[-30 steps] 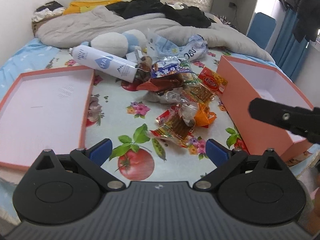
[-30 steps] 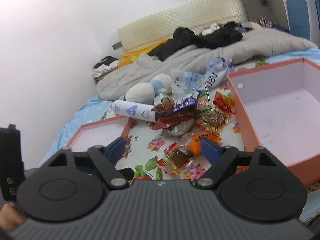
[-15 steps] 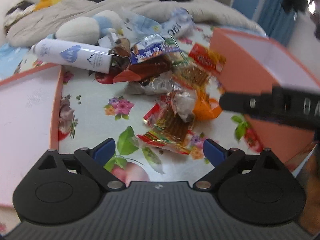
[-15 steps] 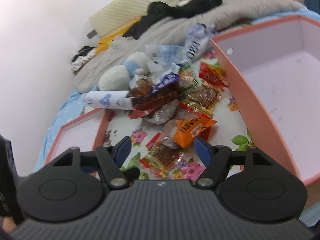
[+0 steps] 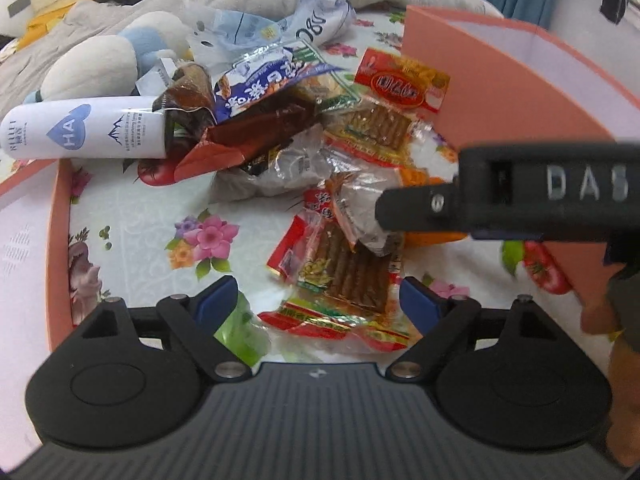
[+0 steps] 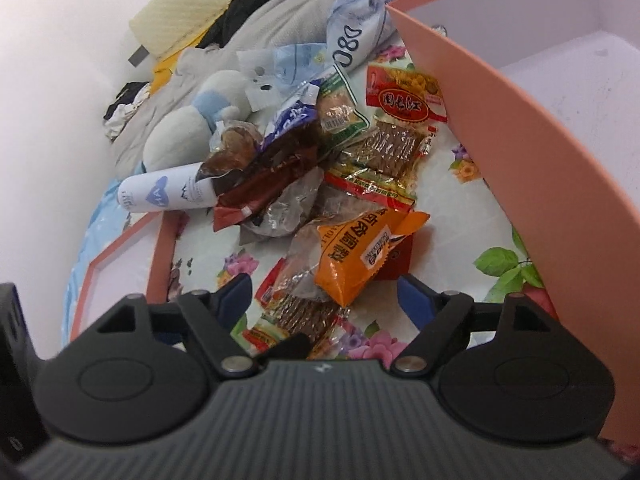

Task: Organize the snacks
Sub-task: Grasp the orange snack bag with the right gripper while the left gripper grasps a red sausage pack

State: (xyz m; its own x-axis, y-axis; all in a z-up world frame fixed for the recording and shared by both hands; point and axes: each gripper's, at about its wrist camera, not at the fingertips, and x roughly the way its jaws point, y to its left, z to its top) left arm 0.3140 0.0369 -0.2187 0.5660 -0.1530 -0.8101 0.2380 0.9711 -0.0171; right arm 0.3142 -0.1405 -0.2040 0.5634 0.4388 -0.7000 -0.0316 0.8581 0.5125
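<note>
Both views look steeply down along their tongs, close over the snack heap (image 5: 312,152) on the bed. The left wrist view faces it with the pink box (image 5: 500,92) to the heap's right; the right wrist view shares heap (image 6: 320,184) and box (image 6: 532,152).

Snack pile (image 5: 320,152) sat mid-sheet on the bed (image 5: 140,216), between the box lid (image 5: 24,240) at 9 o'clock and the open box (image 5: 500,92) at 3 o'clock. Spray bottle (image 5: 84,128) lay on its side at 10 o'clock, one end tucked under the wrappers. Plush toy (image 5: 104,56) sat behind the bottle, the crumpled bags (image 5: 280,24) at 12 o'clock behind the pile. Strip-snack packet (image 5: 344,272) lay nearest, at 6 o'clock of the pile. Another packet (image 6: 360,252) overlapped it, beside the box wall.
</note>
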